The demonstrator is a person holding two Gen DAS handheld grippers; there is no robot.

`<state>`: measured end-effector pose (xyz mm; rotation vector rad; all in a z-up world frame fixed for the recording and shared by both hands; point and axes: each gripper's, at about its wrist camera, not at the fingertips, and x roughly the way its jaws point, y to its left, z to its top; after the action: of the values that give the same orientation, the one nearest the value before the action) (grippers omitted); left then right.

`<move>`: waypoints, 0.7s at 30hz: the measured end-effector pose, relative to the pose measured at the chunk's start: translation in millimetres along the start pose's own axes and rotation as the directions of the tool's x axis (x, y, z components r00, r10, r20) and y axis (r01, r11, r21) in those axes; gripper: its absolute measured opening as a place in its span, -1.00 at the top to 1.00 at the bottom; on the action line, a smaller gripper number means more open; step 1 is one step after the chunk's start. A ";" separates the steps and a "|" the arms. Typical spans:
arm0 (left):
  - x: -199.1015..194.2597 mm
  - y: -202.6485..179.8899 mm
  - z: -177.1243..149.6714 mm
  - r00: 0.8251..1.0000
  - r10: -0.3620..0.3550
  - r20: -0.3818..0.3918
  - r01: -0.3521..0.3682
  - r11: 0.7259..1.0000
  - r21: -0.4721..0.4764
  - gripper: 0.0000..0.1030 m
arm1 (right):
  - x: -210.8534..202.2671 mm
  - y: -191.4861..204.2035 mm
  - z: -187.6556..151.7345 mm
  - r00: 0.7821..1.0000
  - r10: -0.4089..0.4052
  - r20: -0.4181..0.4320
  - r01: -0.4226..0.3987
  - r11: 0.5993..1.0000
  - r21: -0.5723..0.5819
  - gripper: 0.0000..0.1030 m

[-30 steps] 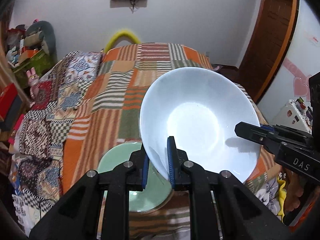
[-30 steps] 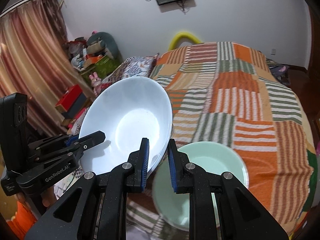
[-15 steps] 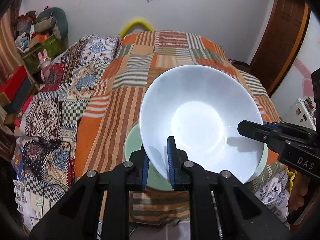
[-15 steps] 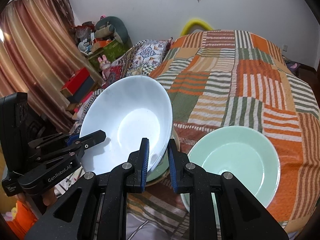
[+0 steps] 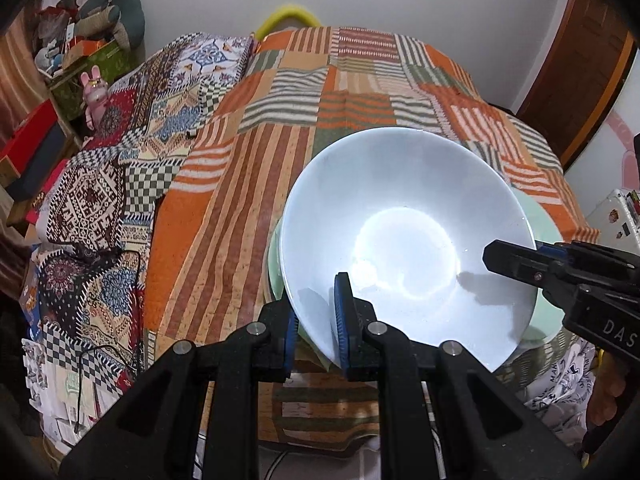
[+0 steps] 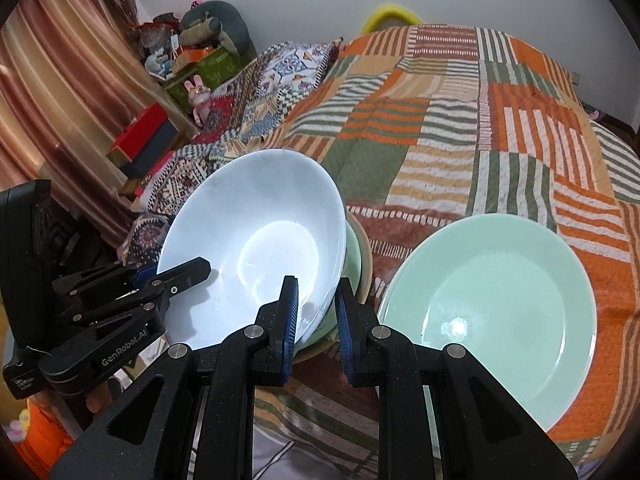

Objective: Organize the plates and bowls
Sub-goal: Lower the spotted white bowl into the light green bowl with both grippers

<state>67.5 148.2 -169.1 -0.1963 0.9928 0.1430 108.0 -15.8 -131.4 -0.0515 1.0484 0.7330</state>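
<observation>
I have the white bowl [image 5: 404, 248] pinched by both tools at once. My left gripper [image 5: 318, 320] is clamped on the bowl's near rim: one blue pad [image 5: 343, 312] sits inside the bowl, the other outside under the wall. My right gripper [image 6: 318, 312] is clamped on the opposite rim the same way, inner pad [image 6: 290, 308] on the bowl's inside, outer pad below the wall. In the left wrist view the right gripper's tip comes in from the right edge and bites the rim; in the right wrist view the left tool comes in from the lower left and does the same.

Bowl is tilted, with its opening turned toward the left camera, hanging just over a stack of greenish dishes [image 6: 354, 256] near the bed's front edge. I cannot tell if it touches the stack. A pale green plate [image 6: 492, 312] lies flat on the striped patchwork blanket [image 6: 460, 128], just to the right of that stack, apart from the bowl.

Both grippers point steeply downward toward the bed, fingers roughly level with each other, tools converging on the bowl from opposite sides.
</observation>
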 end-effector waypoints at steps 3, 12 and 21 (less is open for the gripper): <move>8.0 1.0 -1.3 1.000 0.007 -0.014 -0.007 1.000 -0.002 0.71 | 5.8 0.8 -1.1 1.000 -0.006 -0.013 0.006 1.000 0.001 0.67; 18.5 1.3 -1.1 0.999 0.023 -0.024 -0.022 1.000 0.008 0.71 | 18.6 -0.8 -2.9 0.999 -0.019 -0.047 0.019 1.000 0.003 0.67; 27.3 0.5 1.6 0.998 0.048 -0.027 -0.047 0.999 0.023 0.71 | 27.6 -1.4 -4.0 0.997 -0.036 -0.062 0.036 0.999 0.004 0.66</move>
<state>83.5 149.8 -191.2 -0.1545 1.0261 0.1730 113.6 -3.9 -156.0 -0.0886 1.1062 0.6994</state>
